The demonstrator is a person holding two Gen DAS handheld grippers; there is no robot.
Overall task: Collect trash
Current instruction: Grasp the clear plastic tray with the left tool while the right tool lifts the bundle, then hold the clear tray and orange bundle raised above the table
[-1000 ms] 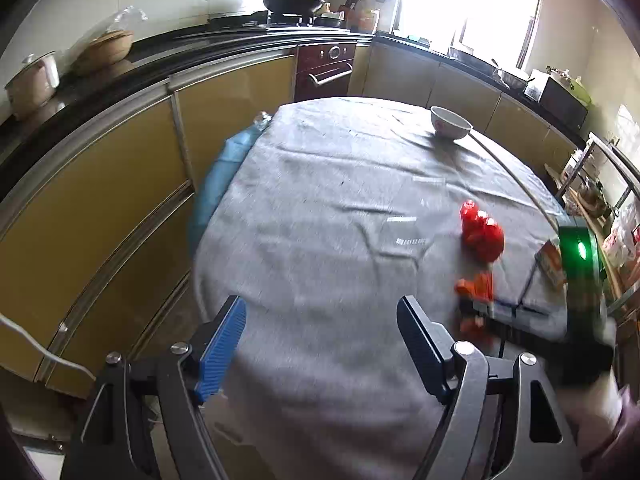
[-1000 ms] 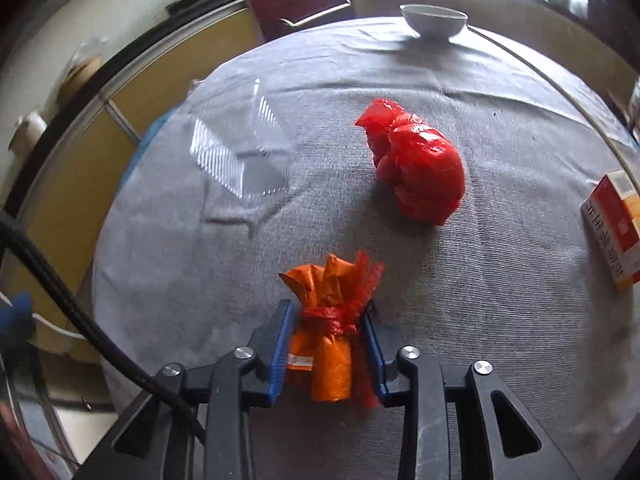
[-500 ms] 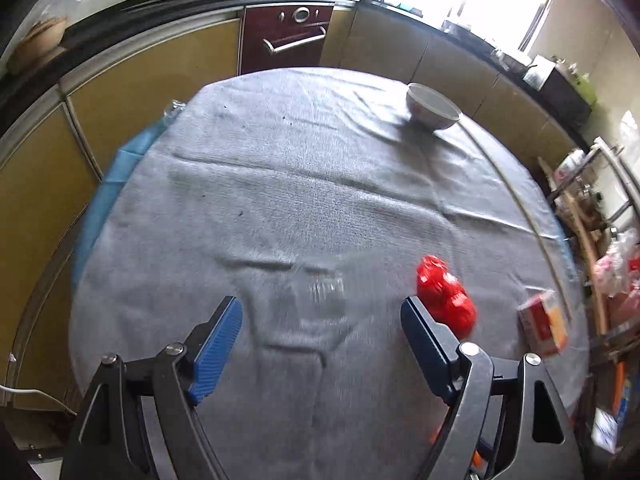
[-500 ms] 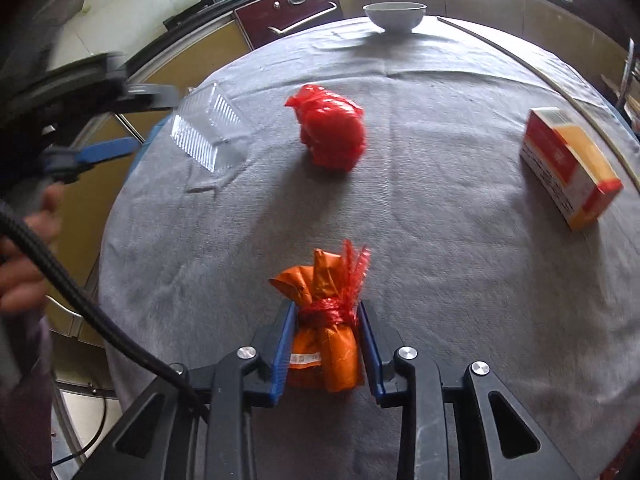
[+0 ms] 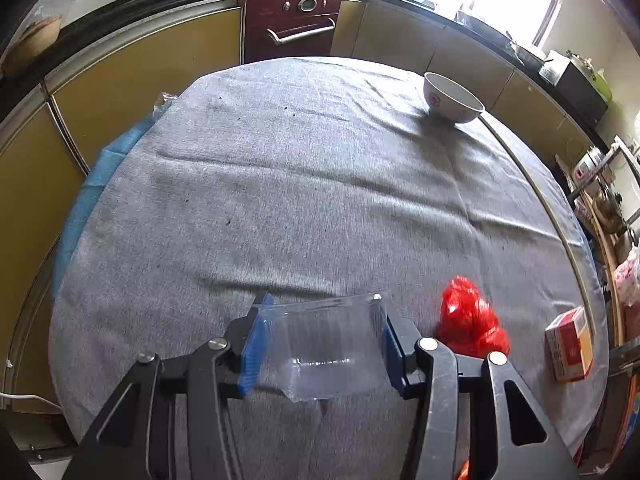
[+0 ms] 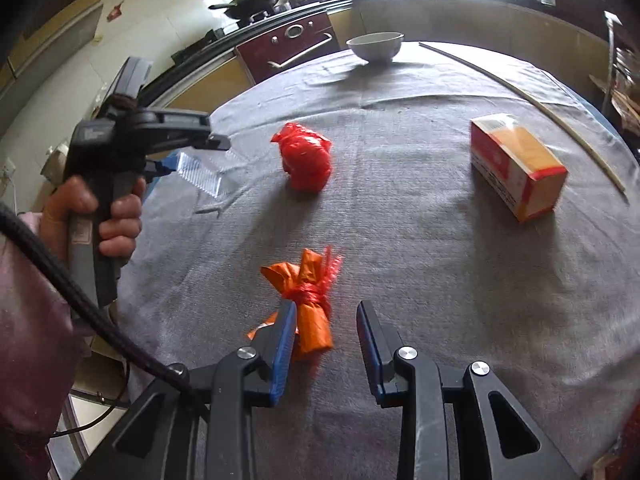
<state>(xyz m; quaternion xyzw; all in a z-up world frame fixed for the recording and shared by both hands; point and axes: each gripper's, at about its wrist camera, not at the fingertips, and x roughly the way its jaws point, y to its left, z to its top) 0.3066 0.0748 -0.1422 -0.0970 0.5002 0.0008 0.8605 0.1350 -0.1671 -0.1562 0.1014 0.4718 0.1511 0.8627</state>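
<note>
The step in hand is the pickup: each gripper is on 1 piece of rubbish, and neither piece has gone to a bin, which no view shows. The left gripper (image 5: 320, 304) is closing its jaws on a clear plastic container (image 5: 324, 344) near the table's near edge. The blue pads meet its 2 ribbed side walls, and the thin, glossy shell looks easy to crush or to pop out. The right gripper (image 6: 326, 306) has its jaws drawn narrow around an orange bundle (image 6: 308, 304), a crinkled plastic wrap knotted with red netting. The bundle leans on the left pad and a strip of cloth shows by the right one, so the hold seems loose, and I cannot tell whether it is clear of the table. Next, I judge, both pieces need lifting clear and carrying off, the container under gentle pressure and the bundle seated better. 2 more items wait on the wrinkled grey tablecloth (image 5: 300, 200): a scrunched red plastic bag (image 6: 306, 160), shiny and lumpy, near the middle, and a red and orange carton (image 6: 516, 164), crisp-edged, well apart to its right. A white ceramic bowl (image 6: 374, 46) stands at the far edge.
</note>
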